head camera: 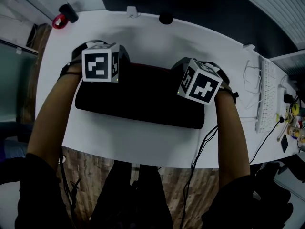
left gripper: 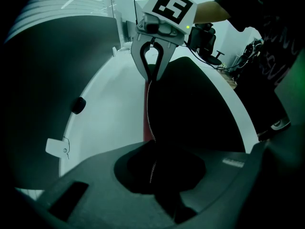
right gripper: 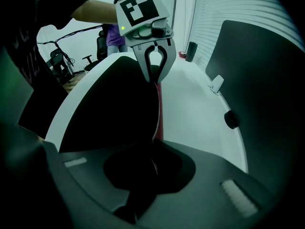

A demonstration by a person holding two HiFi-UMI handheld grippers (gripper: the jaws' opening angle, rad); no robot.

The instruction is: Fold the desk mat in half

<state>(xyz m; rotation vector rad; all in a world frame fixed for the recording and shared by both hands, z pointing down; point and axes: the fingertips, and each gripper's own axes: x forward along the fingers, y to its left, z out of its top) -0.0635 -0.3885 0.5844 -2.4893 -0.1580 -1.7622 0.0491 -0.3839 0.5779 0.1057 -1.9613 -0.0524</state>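
from the head view, cannot see the jaws of the left gripper [head camera: 100, 67] or the right gripper [head camera: 200, 84]: tucked under the tongs' own bodies, along with the far edge of the desk mat [head camera: 143, 99]. cannot make out the small clutter [head camera: 293, 123] right of the right gripper, too tiny and cut by the frame edge.

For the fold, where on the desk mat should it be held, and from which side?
Pinch the desk mat by its thin long edge, one hold toward each end, coming steeply from above. It is a wide, limp sheet, so two spaced pinches should keep that edge straight. The left gripper and right gripper are shut on it this way.
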